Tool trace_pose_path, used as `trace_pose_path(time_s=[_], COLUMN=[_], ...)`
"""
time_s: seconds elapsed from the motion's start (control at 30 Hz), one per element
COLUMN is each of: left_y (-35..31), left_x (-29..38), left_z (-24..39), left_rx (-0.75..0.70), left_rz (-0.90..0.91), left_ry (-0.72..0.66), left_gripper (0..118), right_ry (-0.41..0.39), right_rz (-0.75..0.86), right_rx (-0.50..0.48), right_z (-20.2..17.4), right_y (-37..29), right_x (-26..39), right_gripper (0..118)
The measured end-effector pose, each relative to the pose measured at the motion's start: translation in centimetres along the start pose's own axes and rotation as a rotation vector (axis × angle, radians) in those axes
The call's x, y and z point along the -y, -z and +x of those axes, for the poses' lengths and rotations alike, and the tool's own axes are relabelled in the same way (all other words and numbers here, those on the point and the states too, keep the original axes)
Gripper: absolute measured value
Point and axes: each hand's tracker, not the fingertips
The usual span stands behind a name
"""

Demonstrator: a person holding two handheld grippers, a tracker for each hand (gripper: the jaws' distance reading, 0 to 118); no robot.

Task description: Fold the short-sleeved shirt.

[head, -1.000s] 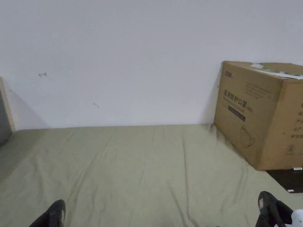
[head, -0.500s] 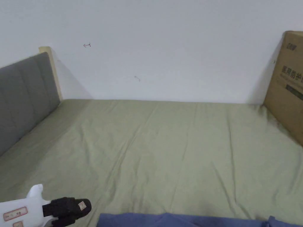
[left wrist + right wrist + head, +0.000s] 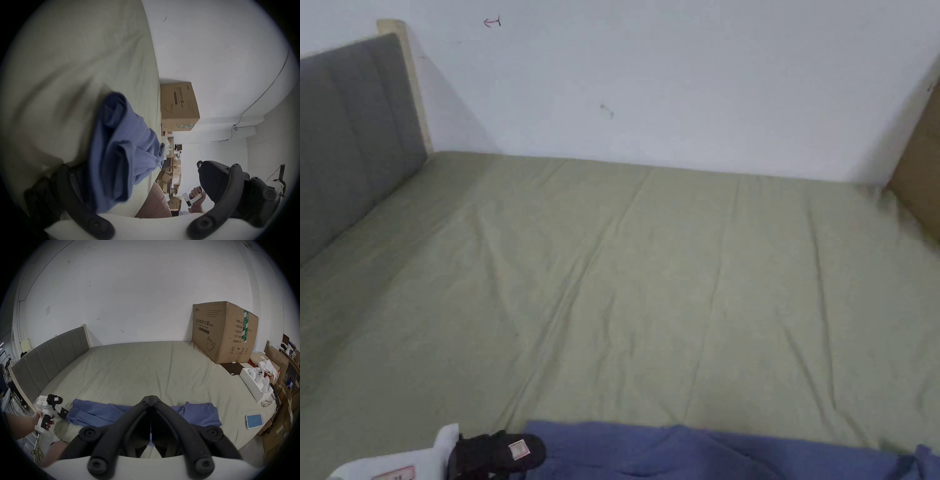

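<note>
Shirt (image 3: pixel 100 412) fabric, blue and short-sleeved, lies crumpled in a long band across the near edge of the bed (image 3: pixel 650 281), on the olive-green sheet. In the head view its rumpled upper edge (image 3: pixel 700 453) runs along the bottom of the frame.

The left gripper (image 3: pixel 138 183) has its fingers spread wide: one black finger (image 3: pixel 69 180) lies at the shirt's bunched end (image 3: pixel 120 146), the other finger (image 3: pixel 215 177) stands well apart in the air, so the cloth is not clamped. From the right gripper view this same tool (image 3: pixel 62 413) sits just at the left end of the shirt, held by a hand (image 3: pixel 41 417). In the head view its black tip (image 3: pixel 506 451) touches the shirt's left corner.

The right gripper (image 3: pixel 150 400) has its fingers pressed together at the tips, hovering in front of the shirt's middle; whether any cloth is caught between them I cannot tell. The left gripper view shows the hand (image 3: pixel 197 197) that holds it, farther off.

A large cardboard box (image 3: pixel 224 331) stands on the far right corner of the bed against the white wall (image 3: pixel 675 81). A grey padded headboard (image 3: pixel 350 137) closes the left side. A phone (image 3: pixel 254 421) with a blue screen lies on the sheet, right of the shirt and apart from it.
</note>
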Motion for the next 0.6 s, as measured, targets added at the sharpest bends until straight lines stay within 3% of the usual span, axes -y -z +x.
trace_pose_path(time_s=[0.1,0.13,0.17,0.2,0.23,0.27,0.3,0.37,0.5,0.53,0.6], left_y=[2.4,2.8,2.8,3.0,3.6,2.6,3.2,3.7,1.1,-0.2,-1.2], left_x=[-0.8,-0.2,-0.3,-0.3,-0.4,1.0,1.0,1.1,3.1,3.6,5.5], left_z=[0.3,0.8,0.5,0.0,-1.0,-1.6,0.1,2.6,8.7,10.3,14.3], left_rx=[-0.053,-0.088,-0.137,-0.244,-0.456,-0.427,-0.208,-0.401,-0.563,-0.631,-0.960], left_rz=[-0.016,0.015,0.070,0.112,0.130,0.095,0.207,0.143,0.152,0.182,0.242], left_ry=[0.076,0.096,0.110,0.116,0.114,0.079,0.050,0.126,0.299,0.351,0.541], left_gripper=[117,108,61,6,7,7,7,7,7,7,7], right_ry=[-0.003,-0.002,-0.001,0.001,0.002,0.002,-0.004,-0.017,-0.008,0.010,0.042], right_rz=[-0.032,-0.039,-0.046,-0.049,-0.051,-0.054,-0.058,-0.060,-0.045,-0.041,-0.044], right_rx=[-0.021,-0.027,-0.033,-0.038,-0.044,-0.050,-0.053,-0.058,-0.078,-0.088,-0.107], right_z=[-0.6,-0.8,-0.8,-0.8,-0.8,-0.8,-0.9,-0.8,-0.1,0.1,0.4], right_y=[0.7,0.8,0.9,1.0,0.9,0.9,0.8,0.7,0.4,0.4,0.2], right_x=[0.3,0.3,0.5,0.7,0.7,0.8,0.7,0.8,0.8,0.8,1.1], right_gripper=[0,0,0,0,0,0,0,0,0,0,0])
